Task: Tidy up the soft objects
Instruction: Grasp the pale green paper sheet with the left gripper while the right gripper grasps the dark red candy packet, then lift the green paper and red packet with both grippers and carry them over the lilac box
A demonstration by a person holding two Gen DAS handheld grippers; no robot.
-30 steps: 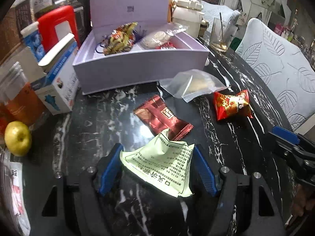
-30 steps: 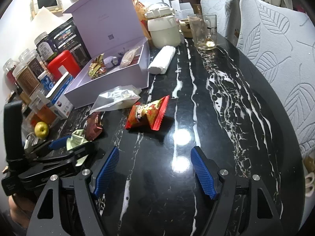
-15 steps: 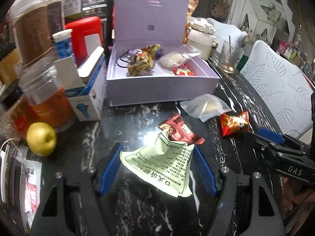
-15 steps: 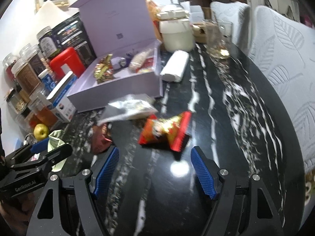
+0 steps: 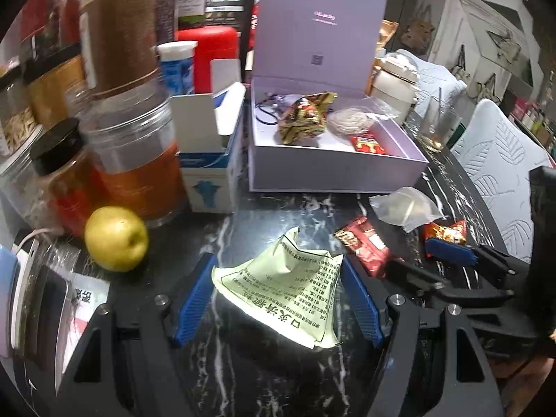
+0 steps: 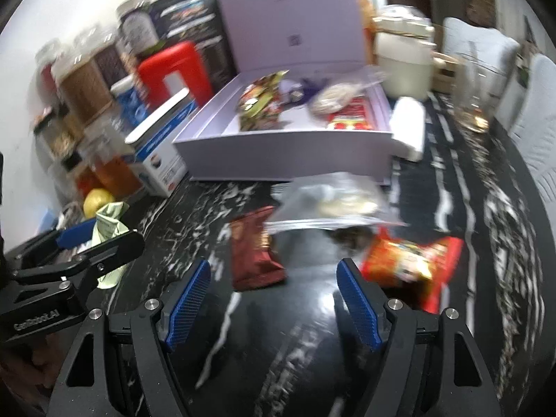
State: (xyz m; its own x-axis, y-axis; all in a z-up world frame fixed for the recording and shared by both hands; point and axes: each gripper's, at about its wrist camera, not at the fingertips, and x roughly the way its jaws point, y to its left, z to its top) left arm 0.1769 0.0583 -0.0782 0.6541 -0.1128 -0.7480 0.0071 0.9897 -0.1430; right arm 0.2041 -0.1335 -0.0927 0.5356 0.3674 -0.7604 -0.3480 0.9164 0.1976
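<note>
3 packets already lie in the open lilac box (image 5: 333,170): a gold one, a clear one and a red one. Your left gripper (image 5: 278,299) is clamped on a pale green sachet (image 5: 288,292), lifted above the black table (image 6: 486,243). 3 packets remain on the table just in front of the box: a dark red packet (image 6: 255,250), a clear bag (image 6: 333,205) and an orange-red packet (image 6: 413,260). Your right gripper (image 6: 274,302) is open and empty, above the dark red packet. Jars, cartons and an apple (image 5: 116,238) crowd the left side. The table's right half is bare, with free room over the box.
</note>
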